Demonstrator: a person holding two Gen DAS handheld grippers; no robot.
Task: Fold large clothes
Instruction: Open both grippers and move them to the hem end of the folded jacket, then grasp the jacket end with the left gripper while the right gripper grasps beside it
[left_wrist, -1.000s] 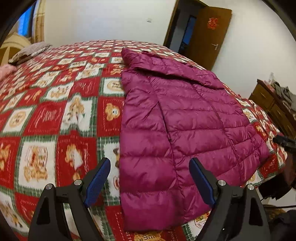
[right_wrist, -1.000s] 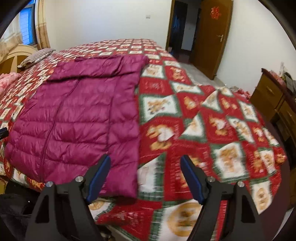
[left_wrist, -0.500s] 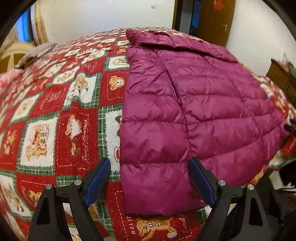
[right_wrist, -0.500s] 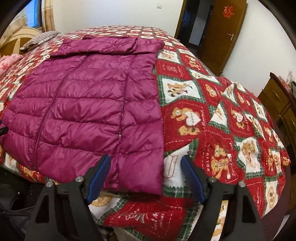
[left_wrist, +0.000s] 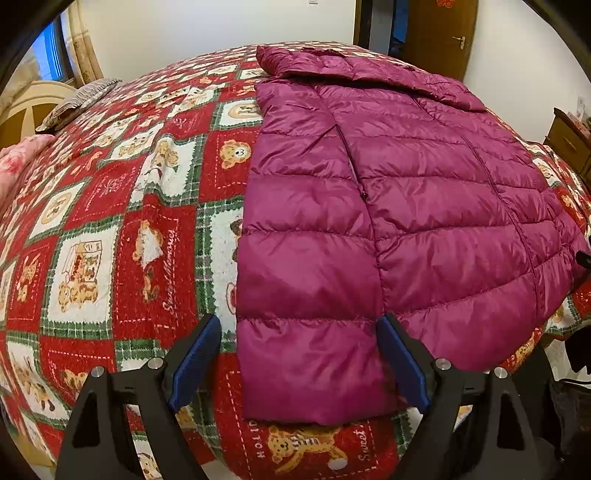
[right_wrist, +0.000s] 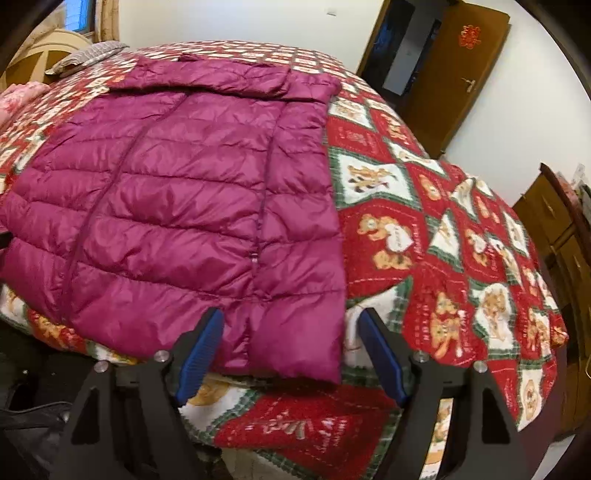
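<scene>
Jacket (left_wrist: 388, 221), a magenta quilted puffer of glossy fabric, lies flat on the bed's red-and-green bear-print blanket (left_wrist: 110, 221), hem toward us. Through the left gripper (left_wrist: 299, 360) we see its left sleeve between wide-open jaws. The right gripper (right_wrist: 291, 350) alone shows the right sleeve and the blanket's rumpled corner; its jaws are closing without touching the sleeve.
</scene>
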